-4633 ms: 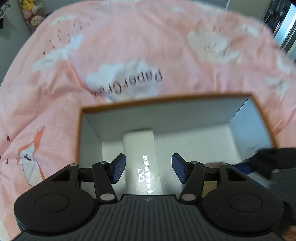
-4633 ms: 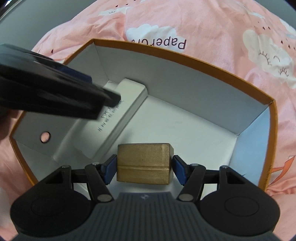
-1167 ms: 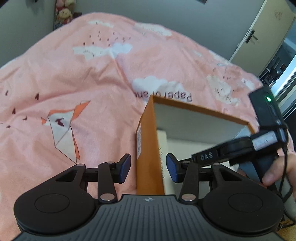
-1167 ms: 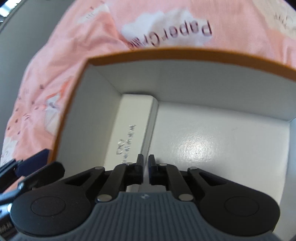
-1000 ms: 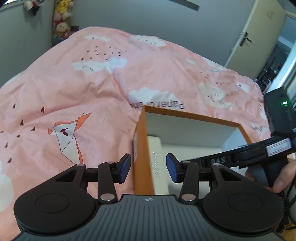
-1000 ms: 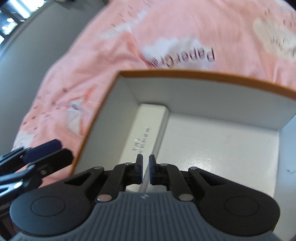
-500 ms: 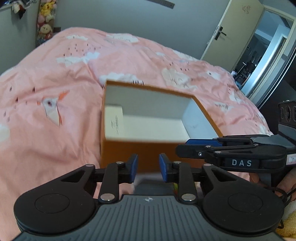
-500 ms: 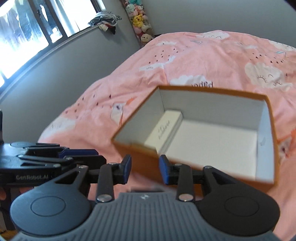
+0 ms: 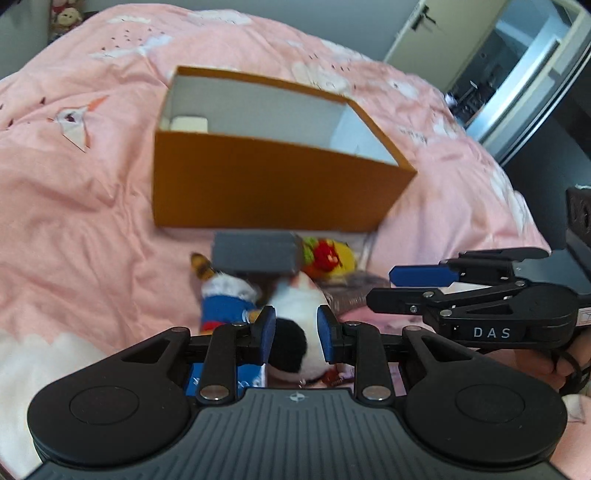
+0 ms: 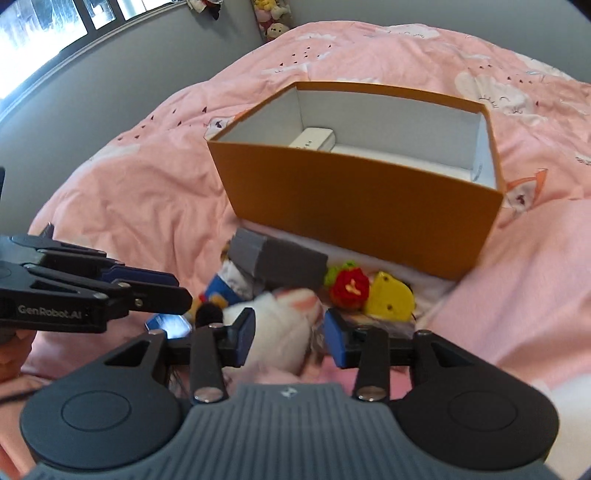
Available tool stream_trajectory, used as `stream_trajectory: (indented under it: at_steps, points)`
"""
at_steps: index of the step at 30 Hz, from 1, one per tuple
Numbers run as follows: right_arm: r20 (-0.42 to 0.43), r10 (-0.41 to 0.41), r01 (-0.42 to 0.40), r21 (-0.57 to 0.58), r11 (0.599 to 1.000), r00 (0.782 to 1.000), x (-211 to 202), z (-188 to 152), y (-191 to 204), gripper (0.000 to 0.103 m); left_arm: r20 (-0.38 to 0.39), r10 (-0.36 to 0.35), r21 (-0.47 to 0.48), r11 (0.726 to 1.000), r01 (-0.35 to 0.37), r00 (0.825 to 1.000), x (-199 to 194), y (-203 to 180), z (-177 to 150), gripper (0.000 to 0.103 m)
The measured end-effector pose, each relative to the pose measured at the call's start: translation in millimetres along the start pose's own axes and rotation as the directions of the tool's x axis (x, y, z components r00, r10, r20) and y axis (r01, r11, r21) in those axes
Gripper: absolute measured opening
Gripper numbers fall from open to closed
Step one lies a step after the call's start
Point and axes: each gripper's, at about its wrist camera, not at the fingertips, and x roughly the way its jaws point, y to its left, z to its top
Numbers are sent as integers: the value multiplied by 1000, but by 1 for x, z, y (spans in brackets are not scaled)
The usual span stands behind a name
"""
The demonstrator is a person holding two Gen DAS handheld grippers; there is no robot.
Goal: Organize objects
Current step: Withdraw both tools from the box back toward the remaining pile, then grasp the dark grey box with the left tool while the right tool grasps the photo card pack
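Observation:
An orange box (image 9: 273, 184) (image 10: 362, 206) with a white inside stands on the pink bedcover, and a small white box (image 9: 188, 123) (image 10: 314, 138) lies in its far left corner. In front of it is a pile: a grey box (image 9: 255, 253) (image 10: 284, 260), a white plush (image 9: 295, 299) (image 10: 284, 314), a blue-clothed toy (image 9: 221, 306) and a red and yellow knitted toy (image 9: 328, 254) (image 10: 351, 288). My left gripper (image 9: 297, 334) (image 10: 147, 284) hovers over the white plush, narrowly open and holding nothing. My right gripper (image 10: 290, 336) (image 9: 417, 284) is beside it over the same plush, its jaws opening, pads not pressing.
The pink bedcover (image 9: 74, 221) is creased and rises in a fold at the right (image 10: 517, 280). A blue card (image 10: 166, 325) lies at the pile's left edge. A doorway (image 9: 517, 74) is at the far right and a window (image 10: 55, 22) at the far left.
Both grippers have pulled back from the orange box to the toy pile in front of it. The left jaws have narrowed, and the right jaws have gone from shut to parted.

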Motion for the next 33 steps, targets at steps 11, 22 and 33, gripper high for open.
stream_trajectory:
  at_steps: [11,22,33]
  points:
    - [-126,-109,109,-9,994,986,27,-5,-24,44,71,121,309,941,-137,990,20,-22,1,49]
    - [-251,-84,36,-190,981,964,52,17,-24,61,92,243,795,566,-218,966,55,-50,-6,53]
    - [-365,-95,4,-242,970,926,82,23,-28,60,85,277,900,390,-192,957,90,-58,5,53]
